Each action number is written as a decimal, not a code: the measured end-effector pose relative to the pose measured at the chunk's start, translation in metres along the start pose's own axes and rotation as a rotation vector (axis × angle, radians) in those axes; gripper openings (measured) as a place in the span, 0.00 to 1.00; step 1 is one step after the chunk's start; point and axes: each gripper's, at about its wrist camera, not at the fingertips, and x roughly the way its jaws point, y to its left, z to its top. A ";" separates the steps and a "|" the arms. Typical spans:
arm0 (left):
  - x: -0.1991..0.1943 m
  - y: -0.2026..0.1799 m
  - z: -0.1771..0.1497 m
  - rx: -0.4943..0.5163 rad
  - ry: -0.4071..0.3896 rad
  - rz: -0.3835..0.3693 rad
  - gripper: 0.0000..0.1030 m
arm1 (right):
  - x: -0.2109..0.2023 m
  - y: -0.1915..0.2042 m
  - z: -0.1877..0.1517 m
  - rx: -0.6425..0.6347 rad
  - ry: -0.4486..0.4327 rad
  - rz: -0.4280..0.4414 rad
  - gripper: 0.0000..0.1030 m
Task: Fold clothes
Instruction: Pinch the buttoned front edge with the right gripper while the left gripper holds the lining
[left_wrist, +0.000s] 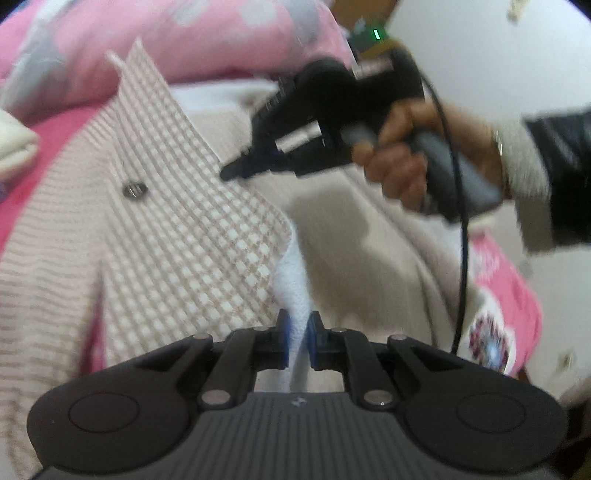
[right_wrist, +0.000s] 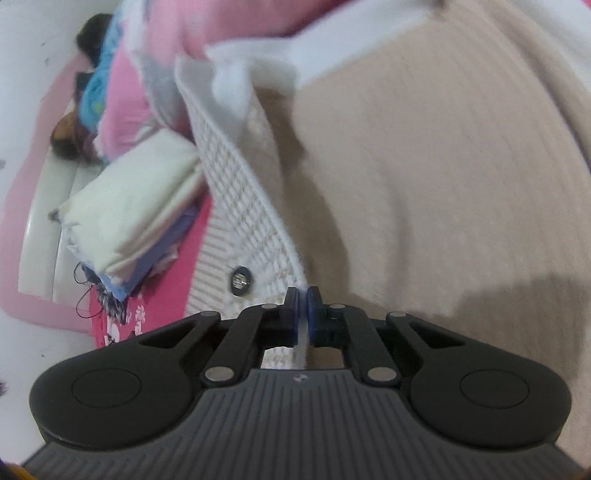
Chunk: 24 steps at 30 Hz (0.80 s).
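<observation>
Pink bed (left_wrist: 509, 295) under a beige cardigan (left_wrist: 55, 266). Both tongs, left (left_wrist: 298, 334) and right (right_wrist: 303, 308), pinched its checked edge (left_wrist: 192, 236). Risked slipping from thin grips.

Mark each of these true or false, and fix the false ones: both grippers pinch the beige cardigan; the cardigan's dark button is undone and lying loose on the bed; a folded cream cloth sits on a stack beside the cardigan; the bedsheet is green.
1. Both grippers pinch the cardigan. True: the left gripper and the right gripper are each shut on the beige cardigan.
2. The dark button lies loose. False: it sits on the cardigan's front.
3. A folded cream cloth tops a stack beside it. True.
4. The bedsheet is green. False: it is pink.
</observation>
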 end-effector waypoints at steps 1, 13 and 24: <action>0.007 -0.001 -0.003 0.015 0.021 0.000 0.10 | 0.003 -0.007 -0.001 0.020 0.013 0.019 0.07; 0.025 0.019 -0.004 -0.025 0.094 0.005 0.10 | 0.031 -0.014 -0.038 -0.086 0.155 -0.004 0.08; -0.022 0.043 0.003 -0.244 0.038 0.053 0.29 | 0.029 -0.033 -0.052 -0.071 0.164 -0.071 0.09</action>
